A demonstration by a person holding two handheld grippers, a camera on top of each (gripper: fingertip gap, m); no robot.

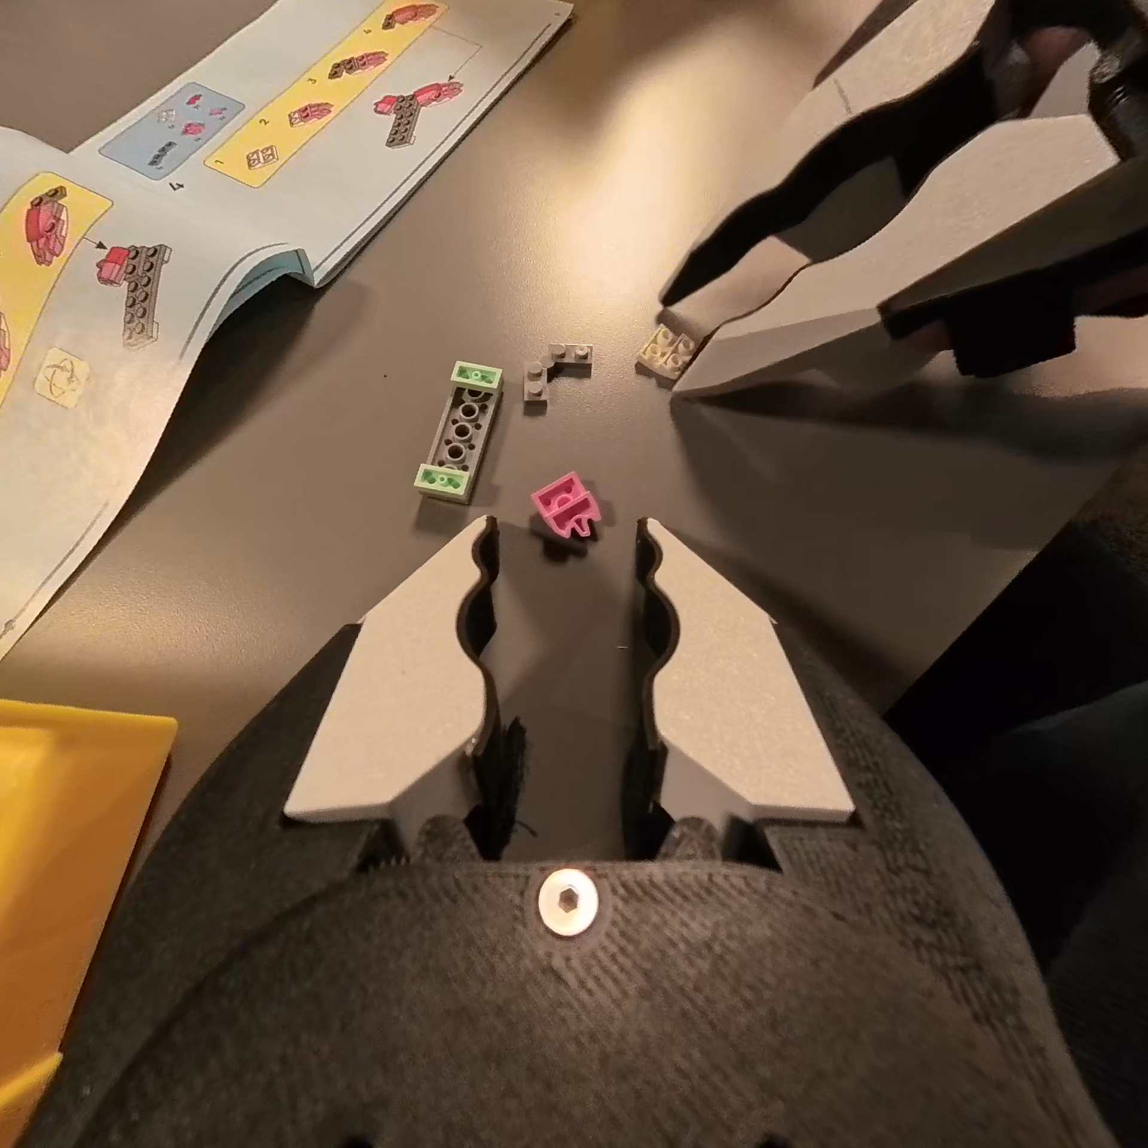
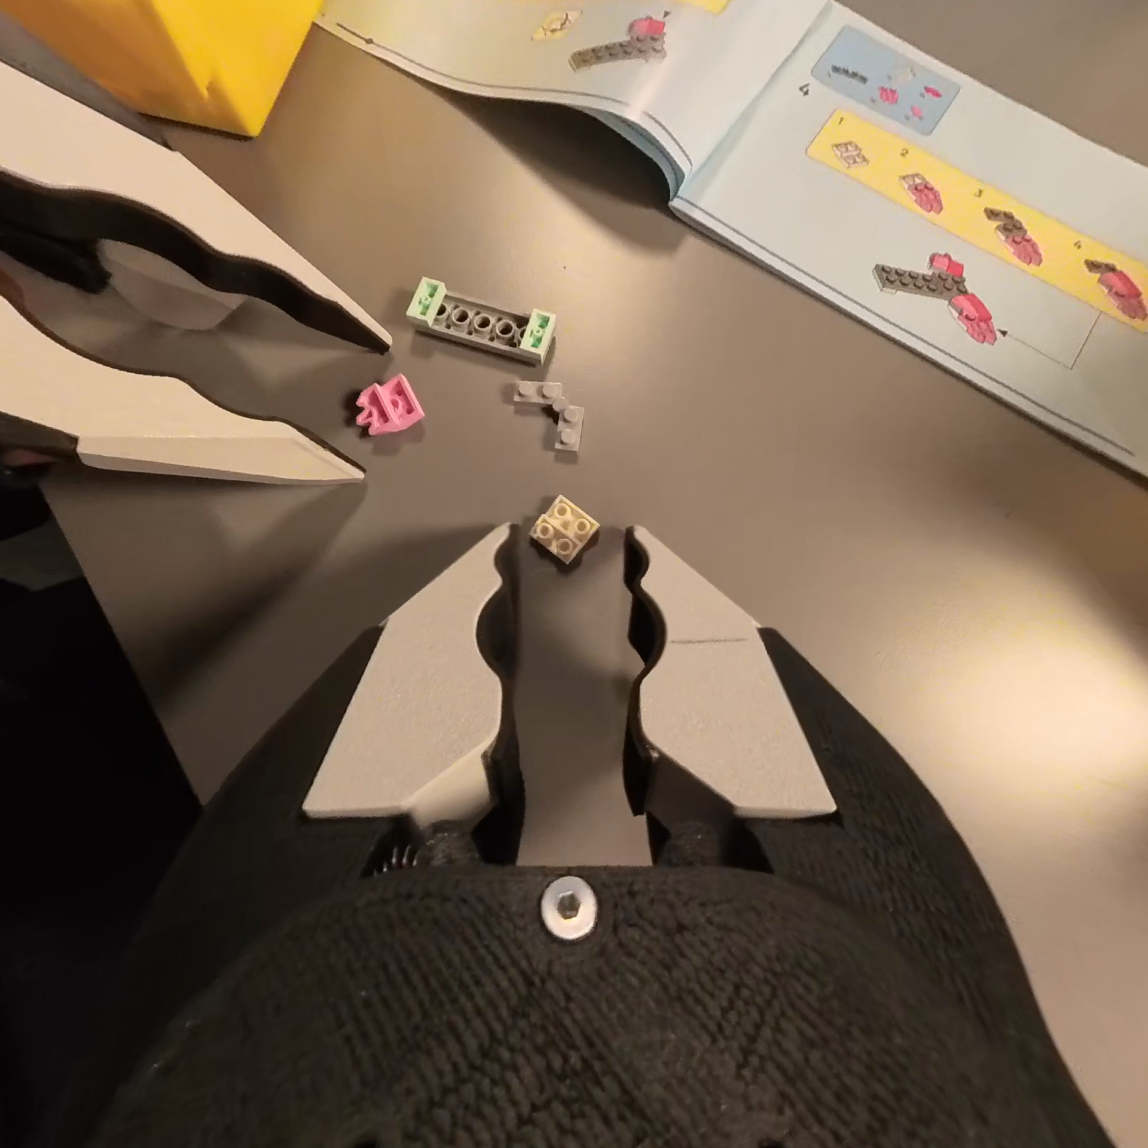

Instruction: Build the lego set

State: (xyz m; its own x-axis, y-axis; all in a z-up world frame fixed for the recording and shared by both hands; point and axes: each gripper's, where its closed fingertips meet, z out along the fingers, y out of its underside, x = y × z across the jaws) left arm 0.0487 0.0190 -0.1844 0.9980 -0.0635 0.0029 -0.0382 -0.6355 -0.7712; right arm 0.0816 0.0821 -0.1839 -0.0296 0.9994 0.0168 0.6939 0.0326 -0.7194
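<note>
My left gripper is open low over the dark table. A small pink brick piece lies on the table just ahead of its fingertips, between them and untouched. The pink piece also shows in the right wrist view, in front of the left gripper. My right gripper is open. A cream two-by-two piece lies on the table between its fingertips, and the pads do not press on it. In the left wrist view the cream piece sits at the right gripper's tips.
A grey plate with a green piece at each end lies upside down next to an angled grey hinged plate. An open instruction booklet lies beyond them. A yellow box stands at the left, beside my left gripper. Between my right fingertips and the angled grey hinged plate there is roughly 4 cm. Look for it in the right wrist view too.
</note>
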